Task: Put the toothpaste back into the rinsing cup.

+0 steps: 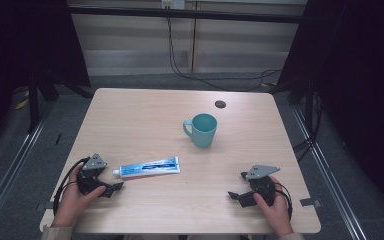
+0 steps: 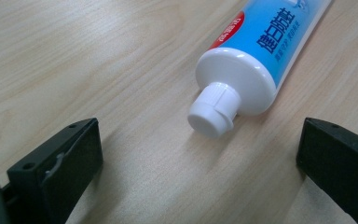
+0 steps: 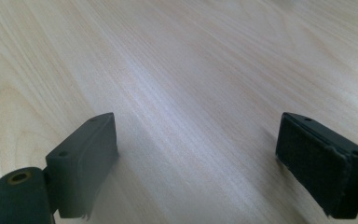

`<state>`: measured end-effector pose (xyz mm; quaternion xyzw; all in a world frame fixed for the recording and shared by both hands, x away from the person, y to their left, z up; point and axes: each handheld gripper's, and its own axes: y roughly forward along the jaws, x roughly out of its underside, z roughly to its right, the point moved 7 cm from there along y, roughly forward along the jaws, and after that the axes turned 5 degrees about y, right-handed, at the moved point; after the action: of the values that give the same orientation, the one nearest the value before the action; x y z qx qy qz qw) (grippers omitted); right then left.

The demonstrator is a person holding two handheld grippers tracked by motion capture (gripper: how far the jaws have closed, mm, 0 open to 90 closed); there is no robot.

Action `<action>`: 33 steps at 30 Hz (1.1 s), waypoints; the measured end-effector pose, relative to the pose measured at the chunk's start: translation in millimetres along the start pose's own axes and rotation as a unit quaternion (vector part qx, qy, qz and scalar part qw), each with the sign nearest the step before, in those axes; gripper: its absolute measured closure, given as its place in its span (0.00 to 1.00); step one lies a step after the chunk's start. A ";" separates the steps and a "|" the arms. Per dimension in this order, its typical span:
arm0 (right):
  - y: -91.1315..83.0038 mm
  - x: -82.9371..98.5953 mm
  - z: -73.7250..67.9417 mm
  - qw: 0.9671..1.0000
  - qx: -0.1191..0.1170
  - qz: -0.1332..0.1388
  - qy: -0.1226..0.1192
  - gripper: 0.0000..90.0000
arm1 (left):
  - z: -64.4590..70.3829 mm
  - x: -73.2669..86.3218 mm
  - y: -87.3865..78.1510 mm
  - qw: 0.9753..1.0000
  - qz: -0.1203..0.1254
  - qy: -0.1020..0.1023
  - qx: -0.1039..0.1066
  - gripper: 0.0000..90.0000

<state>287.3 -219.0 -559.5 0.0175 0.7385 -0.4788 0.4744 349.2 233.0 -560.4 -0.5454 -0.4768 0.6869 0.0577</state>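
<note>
The left tool (image 2: 200, 154) is wide open, near the cap (image 2: 213, 110) of the tube (image 1: 149, 167). The right tool (image 3: 198, 163) is wide open over the bare desk (image 1: 145, 115).

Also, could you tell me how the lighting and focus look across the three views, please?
High view: table evenly lit, surroundings dark. Left gripper view: toothpaste tube cap sharp, soft shadow beneath, near jaws slightly blurred. Right gripper view: pale glare across the wood, jaws soft.

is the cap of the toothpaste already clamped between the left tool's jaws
No, the left tool stands open, and the white cap of the toothpaste tube lies just ahead of its jaws, untouched.
</note>
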 end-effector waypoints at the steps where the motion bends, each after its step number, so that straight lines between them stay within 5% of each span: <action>1: 0.0 0.0 0.0 1.000 0.000 0.000 0.000 0.13 | 0.0 0.0 0.0 1.000 0.000 0.000 0.000 0.00; 12: 0.0 0.0 0.0 1.000 0.000 0.000 0.000 0.13 | 1.0 -0.6 0.0 1.000 -0.004 -0.006 0.000 0.00; 19: 0.0 0.0 0.0 1.000 0.000 0.000 0.000 0.13 | 0.8 -4.7 -5.8 0.999 -0.044 0.000 0.010 0.14; 28: 0.0 0.0 0.0 1.000 0.000 0.000 0.001 0.13 | -0.9 -11.0 -7.9 0.995 -0.098 0.027 0.017 0.17; 33: 0.0 0.0 0.0 1.000 0.000 0.000 0.000 0.13 | -1.4 -17.3 -9.3 0.993 -0.108 0.035 0.022 0.17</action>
<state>287.3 -219.0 -559.5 0.0175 0.7387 -0.4786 0.4743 353.1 228.5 -541.6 -0.5127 -0.5152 0.6679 0.1602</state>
